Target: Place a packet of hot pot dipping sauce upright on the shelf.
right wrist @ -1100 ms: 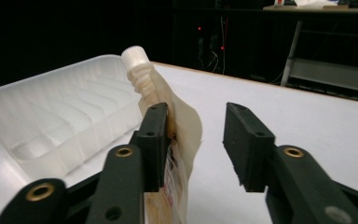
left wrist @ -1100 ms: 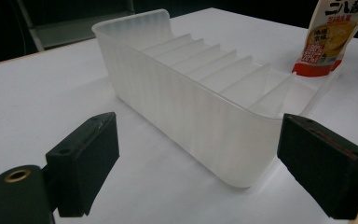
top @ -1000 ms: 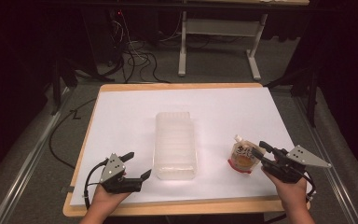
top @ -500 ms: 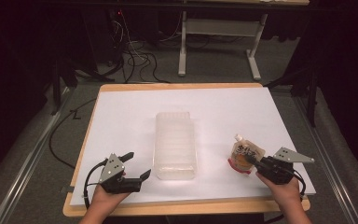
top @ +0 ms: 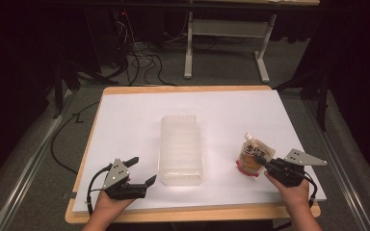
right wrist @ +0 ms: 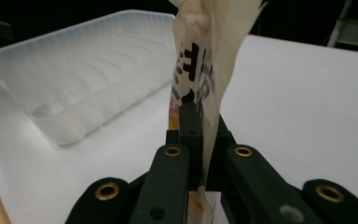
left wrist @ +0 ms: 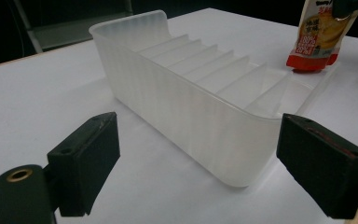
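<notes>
My left gripper (left wrist: 186, 186) low over white table sheet (left wrist: 51, 93), jaws wide apart, nothing between. Translucent ribbed bin (left wrist: 191, 88) just ahead, empty slots visible. Beyond its far end, pouch (left wrist: 319, 39) with red base stands upright, top pinched by something dark

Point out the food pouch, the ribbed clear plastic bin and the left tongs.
food pouch (top: 253, 155), high view, on its printed front.
ribbed clear plastic bin (left wrist: 182, 105), left gripper view, on its near long wall.
left tongs (top: 141, 171), high view, between the open tips.
</notes>
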The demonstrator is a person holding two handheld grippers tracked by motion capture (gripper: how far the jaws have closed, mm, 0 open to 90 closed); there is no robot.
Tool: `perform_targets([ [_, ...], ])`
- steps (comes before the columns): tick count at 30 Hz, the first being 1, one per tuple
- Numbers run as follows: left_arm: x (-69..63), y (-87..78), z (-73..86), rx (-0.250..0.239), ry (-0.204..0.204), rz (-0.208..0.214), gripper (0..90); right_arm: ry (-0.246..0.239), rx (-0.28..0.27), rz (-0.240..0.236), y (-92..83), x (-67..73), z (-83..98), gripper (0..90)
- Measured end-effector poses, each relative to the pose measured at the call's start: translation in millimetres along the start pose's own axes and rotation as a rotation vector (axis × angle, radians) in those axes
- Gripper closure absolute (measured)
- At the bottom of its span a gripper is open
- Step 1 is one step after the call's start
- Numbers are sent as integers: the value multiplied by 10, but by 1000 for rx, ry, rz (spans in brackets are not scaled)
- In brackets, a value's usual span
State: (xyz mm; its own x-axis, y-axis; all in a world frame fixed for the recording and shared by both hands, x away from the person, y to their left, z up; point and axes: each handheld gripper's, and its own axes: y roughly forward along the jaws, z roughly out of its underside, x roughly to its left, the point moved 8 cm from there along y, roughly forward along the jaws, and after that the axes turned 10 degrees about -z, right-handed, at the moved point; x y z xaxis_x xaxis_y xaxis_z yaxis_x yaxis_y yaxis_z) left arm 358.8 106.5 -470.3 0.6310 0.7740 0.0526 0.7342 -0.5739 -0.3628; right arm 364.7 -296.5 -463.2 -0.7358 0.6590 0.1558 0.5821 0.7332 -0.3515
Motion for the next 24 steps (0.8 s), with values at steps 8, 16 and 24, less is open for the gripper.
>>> perform_targets([
  [8, 28, -11, -2, -6, -1, -5, 140, -57, -41, -73, 73, 68, -264, 900],
  [16, 44, -42, -9, -15, -5, -8, 140, -102, -54, -147, 259, 165, -538, 900],
  [24, 38, -49, -11, -14, -6, -8, 140, -145, -32, -248, 574, 368, -656, 900],
])
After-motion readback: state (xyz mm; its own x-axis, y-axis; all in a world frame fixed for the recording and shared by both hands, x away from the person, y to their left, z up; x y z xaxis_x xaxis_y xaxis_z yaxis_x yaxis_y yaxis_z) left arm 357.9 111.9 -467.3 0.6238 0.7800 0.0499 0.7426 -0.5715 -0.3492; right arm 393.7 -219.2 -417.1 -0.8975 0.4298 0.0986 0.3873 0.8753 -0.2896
